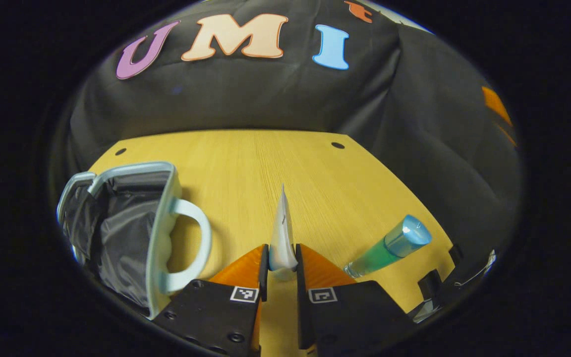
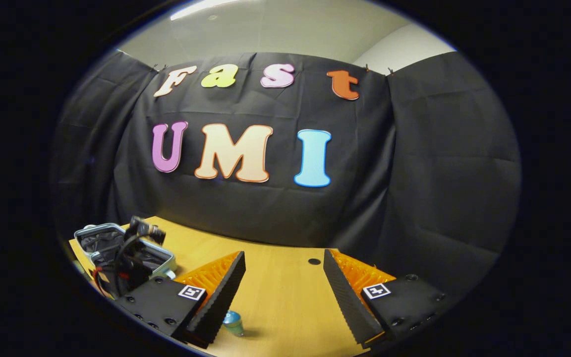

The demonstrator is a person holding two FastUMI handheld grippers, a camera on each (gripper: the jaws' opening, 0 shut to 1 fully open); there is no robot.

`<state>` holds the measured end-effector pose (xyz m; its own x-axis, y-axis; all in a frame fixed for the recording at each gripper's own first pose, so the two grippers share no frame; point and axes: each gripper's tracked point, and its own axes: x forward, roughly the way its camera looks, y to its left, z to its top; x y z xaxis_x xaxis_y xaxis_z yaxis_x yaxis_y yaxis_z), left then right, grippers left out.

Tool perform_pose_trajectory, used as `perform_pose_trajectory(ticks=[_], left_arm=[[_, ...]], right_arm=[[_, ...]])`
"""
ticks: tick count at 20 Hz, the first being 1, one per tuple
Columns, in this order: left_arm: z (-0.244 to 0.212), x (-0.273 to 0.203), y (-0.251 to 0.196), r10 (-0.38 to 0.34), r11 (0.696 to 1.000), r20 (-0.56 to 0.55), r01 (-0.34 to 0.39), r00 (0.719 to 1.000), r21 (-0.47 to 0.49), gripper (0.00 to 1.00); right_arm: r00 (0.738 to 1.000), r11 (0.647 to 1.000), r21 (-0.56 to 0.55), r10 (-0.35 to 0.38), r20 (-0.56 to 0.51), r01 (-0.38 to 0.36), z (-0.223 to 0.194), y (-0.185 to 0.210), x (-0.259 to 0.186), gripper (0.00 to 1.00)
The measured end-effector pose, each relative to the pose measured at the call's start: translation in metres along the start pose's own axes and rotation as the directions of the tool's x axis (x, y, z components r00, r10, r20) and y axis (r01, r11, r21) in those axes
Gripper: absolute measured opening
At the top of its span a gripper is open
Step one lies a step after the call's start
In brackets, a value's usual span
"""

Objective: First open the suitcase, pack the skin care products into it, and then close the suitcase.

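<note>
In the left gripper view my left gripper is shut on a white tube that points away over the wooden table. The pale blue suitcase lies open at the left, showing its dark lining, its handle toward the middle. A green bottle with a blue cap lies on the table to the right. In the right gripper view my right gripper is open above the table, nothing between its fingers. The blue-capped bottle shows beside its left finger. The open suitcase sits far left, the other gripper in front of it.
Black cloth walls close off the table's far and right sides. Two dark holes mark the tabletop near its back edge. The table's right edge runs close to the green bottle.
</note>
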<state>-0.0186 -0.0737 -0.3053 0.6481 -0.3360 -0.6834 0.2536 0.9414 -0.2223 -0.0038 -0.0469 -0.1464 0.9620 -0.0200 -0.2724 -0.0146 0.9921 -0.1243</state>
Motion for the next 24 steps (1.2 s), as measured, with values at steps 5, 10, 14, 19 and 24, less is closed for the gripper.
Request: perform_pose_trajectory(ticks=[5, 10, 14, 19, 24], left_arm=[[0.036, -0.037, 0.014, 0.022, 0.999, 0.053, -0.024, 0.998, 0.032, 0.22], [0.065, -0.071, 0.025, 0.045, 0.998, 0.109, -0.049, 0.993, 0.039, 0.19], [0.073, -0.089, 0.040, 0.079, 0.995, 0.127, -0.086, 0.989, 0.046, 0.22], [0.069, -0.101, 0.054, 0.116, 0.991, 0.113, -0.122, 0.987, 0.047, 0.22], [0.064, -0.105, 0.066, 0.146, 0.988, 0.095, -0.150, 0.985, 0.042, 0.22]], right_arm=[[0.994, 0.997, 0.021, 0.080, -0.074, -0.079, -0.045, 0.038, 0.010, 0.99], [0.975, 0.988, 0.003, 0.153, -0.164, -0.154, -0.105, 0.071, 0.016, 0.99], [0.944, 0.981, -0.016, 0.182, -0.275, -0.193, -0.169, 0.086, 0.014, 0.90], [0.902, 0.975, -0.008, 0.204, -0.381, -0.224, -0.225, 0.093, 0.006, 0.77], [0.872, 0.972, 0.068, 0.231, -0.431, -0.224, -0.236, 0.093, 0.009, 0.46]])
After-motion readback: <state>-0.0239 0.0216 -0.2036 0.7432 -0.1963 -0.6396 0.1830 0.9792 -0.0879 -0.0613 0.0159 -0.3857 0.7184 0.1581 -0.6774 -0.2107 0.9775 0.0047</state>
